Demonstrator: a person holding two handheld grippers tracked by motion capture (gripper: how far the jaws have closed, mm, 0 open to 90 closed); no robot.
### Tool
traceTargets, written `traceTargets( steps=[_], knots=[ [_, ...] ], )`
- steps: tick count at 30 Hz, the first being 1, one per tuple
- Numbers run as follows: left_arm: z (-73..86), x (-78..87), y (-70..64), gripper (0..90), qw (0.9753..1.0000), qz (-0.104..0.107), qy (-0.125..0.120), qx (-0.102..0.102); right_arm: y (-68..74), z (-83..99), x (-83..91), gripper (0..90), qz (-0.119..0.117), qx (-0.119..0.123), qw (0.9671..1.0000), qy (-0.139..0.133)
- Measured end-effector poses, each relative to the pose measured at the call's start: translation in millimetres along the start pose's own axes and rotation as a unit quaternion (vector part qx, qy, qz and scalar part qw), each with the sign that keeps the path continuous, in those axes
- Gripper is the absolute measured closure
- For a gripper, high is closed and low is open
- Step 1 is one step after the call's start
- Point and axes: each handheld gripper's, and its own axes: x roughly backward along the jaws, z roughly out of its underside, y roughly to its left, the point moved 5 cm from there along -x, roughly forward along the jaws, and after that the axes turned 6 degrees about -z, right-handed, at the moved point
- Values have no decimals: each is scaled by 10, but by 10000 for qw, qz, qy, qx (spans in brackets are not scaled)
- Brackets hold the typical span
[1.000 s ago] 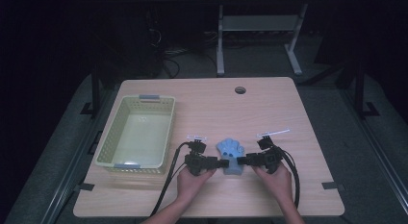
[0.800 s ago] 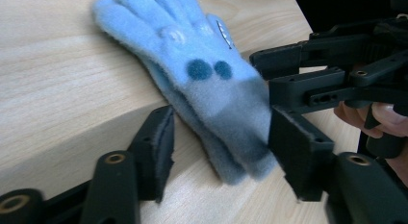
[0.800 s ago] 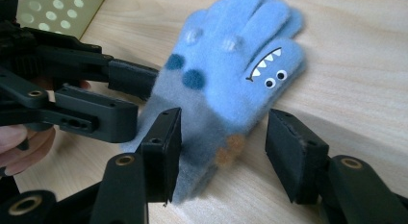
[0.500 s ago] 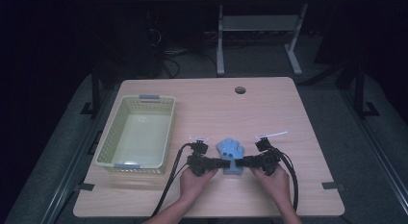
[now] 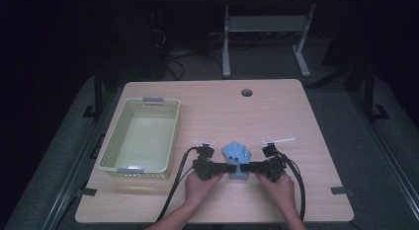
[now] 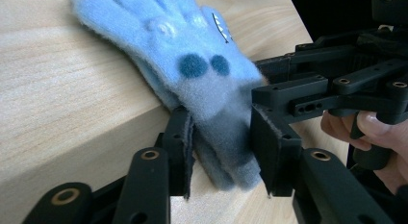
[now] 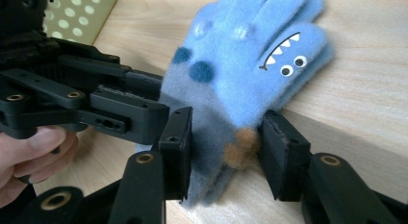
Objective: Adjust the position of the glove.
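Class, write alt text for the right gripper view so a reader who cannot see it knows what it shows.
A fuzzy blue glove with a toothy monster face lies on a wooden table, its grey cuff between the black jaws of the right tongs. The left tongs, held by a hand, reach the cuff from the left, and a pale green basket shows at the top left.
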Motion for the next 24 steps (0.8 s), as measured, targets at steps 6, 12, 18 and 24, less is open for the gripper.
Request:
traceTargets(
  steps=[6,12,18,24],
  knots=[
    [-3,-27,5,651,9999,79,-8,103,13,19,-27,620,-35,-74,9999,-108],
    [-9,-38,20,678,9998,125,-7,142,5,25,-51,652,-179,-182,9995,-188],
    [-18,-38,27,716,9995,215,33,211,-5,26,-62,680,-266,-200,9993,-194],
    [-29,-38,38,738,9993,287,20,230,20,21,-58,729,-304,-101,9993,-196]
  ],
)
